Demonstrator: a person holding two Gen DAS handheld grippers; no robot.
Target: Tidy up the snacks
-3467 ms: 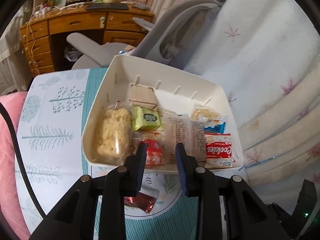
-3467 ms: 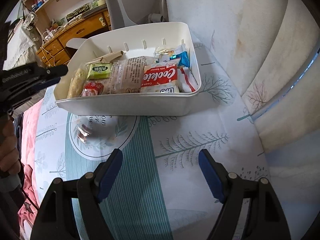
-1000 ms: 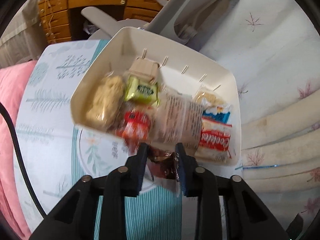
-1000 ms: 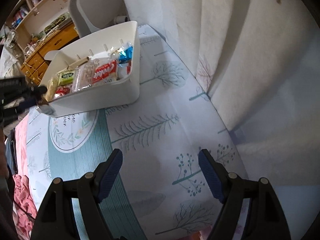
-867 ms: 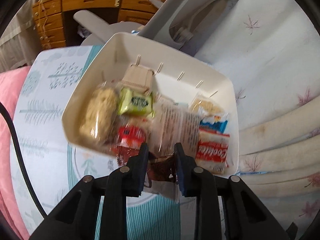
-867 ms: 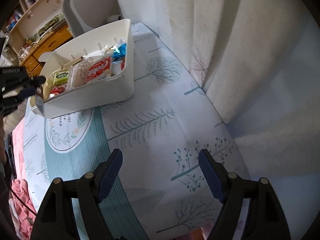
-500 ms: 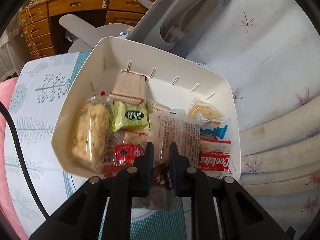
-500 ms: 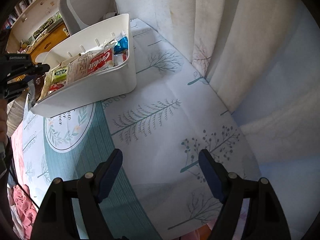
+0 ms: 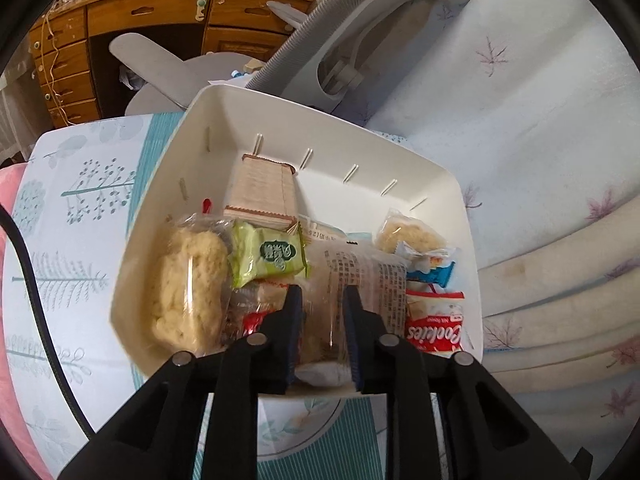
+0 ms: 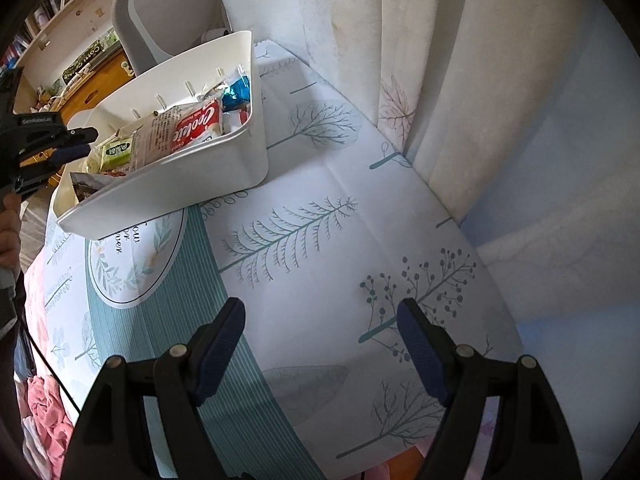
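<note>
A white bin [image 9: 344, 152] holds several snack packets: a pale rice cake [image 9: 186, 284], a green packet [image 9: 272, 256], a wafer stack [image 9: 264, 192], a clear printed packet [image 9: 372, 284] and a red Cookies packet [image 9: 436, 332]. My left gripper [image 9: 320, 320] hovers over the bin's near edge, jaws slightly apart with nothing between them. In the right wrist view the bin [image 10: 188, 184] sits far left, and a dark wrapped snack [image 10: 86, 186] lies in its near corner below the left gripper [image 10: 76, 144]. My right gripper [image 10: 320, 344] is wide open above the tablecloth.
A tree-print tablecloth [image 10: 304, 240] covers the table. White curtains [image 10: 440, 60] hang along the right edge. A grey office chair [image 9: 340, 40] and a wooden desk [image 9: 160, 12] stand beyond the bin. Pink cloth [image 10: 40, 400] lies at the left.
My left gripper carried the dark wrapped snack up from the table over the bin's near edge, then opened and let it go into the bin. The right gripper drew back to the right, still open.
</note>
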